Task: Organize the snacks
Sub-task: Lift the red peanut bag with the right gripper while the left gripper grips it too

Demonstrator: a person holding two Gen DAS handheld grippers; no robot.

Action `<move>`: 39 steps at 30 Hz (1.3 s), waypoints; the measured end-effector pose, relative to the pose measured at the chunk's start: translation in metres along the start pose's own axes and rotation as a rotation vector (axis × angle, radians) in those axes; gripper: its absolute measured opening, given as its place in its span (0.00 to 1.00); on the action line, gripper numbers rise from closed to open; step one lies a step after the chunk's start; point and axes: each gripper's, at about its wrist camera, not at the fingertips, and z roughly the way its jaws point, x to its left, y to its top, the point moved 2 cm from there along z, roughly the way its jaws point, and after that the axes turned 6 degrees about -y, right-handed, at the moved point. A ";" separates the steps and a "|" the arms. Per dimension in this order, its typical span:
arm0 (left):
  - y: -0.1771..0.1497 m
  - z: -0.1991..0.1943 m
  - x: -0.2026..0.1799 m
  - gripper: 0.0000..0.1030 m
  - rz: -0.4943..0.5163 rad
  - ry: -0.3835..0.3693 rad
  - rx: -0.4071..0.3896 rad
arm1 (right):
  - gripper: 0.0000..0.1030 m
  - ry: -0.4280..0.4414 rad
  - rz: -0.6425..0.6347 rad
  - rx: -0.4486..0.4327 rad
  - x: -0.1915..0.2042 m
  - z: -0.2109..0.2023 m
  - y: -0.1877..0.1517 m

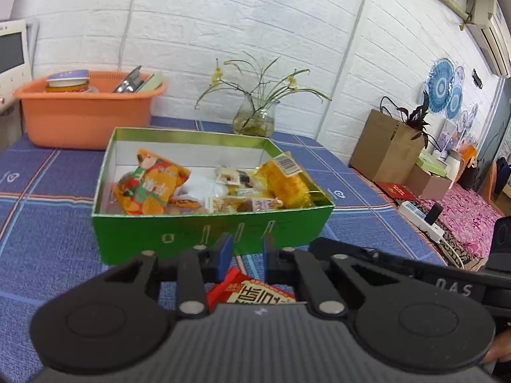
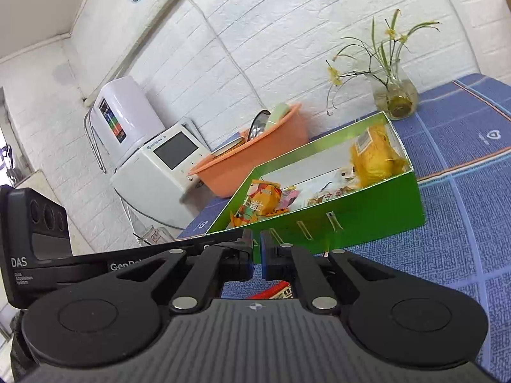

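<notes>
A green box (image 1: 210, 236) stands open on the blue checked tablecloth (image 1: 48, 223). Inside lie an orange chips bag (image 1: 150, 185), a yellow packet (image 1: 287, 182) and several small wrapped snacks (image 1: 230, 188). My left gripper (image 1: 246, 255) hovers just before the box's front wall, its blue pads a small gap apart with nothing between them. A red snack packet (image 1: 255, 290) shows below, through the gap between the fingers. My right gripper (image 2: 257, 252) is beside it, in front of the same green box (image 2: 367, 210), jaws almost touching and empty. The red packet (image 2: 274, 289) peeks out under it.
An orange basin (image 1: 83, 118) with dishes sits behind the box at the left, a glass vase with a plant (image 1: 255, 118) behind it. Cardboard boxes (image 1: 386, 150) and a power strip (image 1: 421, 220) lie off the table's right edge. A white appliance (image 2: 159, 166) stands past the left end.
</notes>
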 end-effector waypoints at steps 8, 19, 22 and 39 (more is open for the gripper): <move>-0.020 0.012 0.029 0.54 -0.085 0.020 0.137 | 1.00 -0.077 -0.085 0.180 -0.023 -0.007 -0.022; -0.041 0.042 0.042 0.82 -0.202 -0.074 0.193 | 0.95 0.056 0.026 0.300 -0.049 0.025 -0.034; -0.043 0.040 0.045 0.49 -0.212 -0.077 0.167 | 0.58 0.029 -0.029 0.307 -0.041 0.035 -0.033; -0.024 -0.013 0.019 0.35 -0.100 -0.084 -0.003 | 0.44 0.065 -0.079 0.094 -0.021 0.003 -0.009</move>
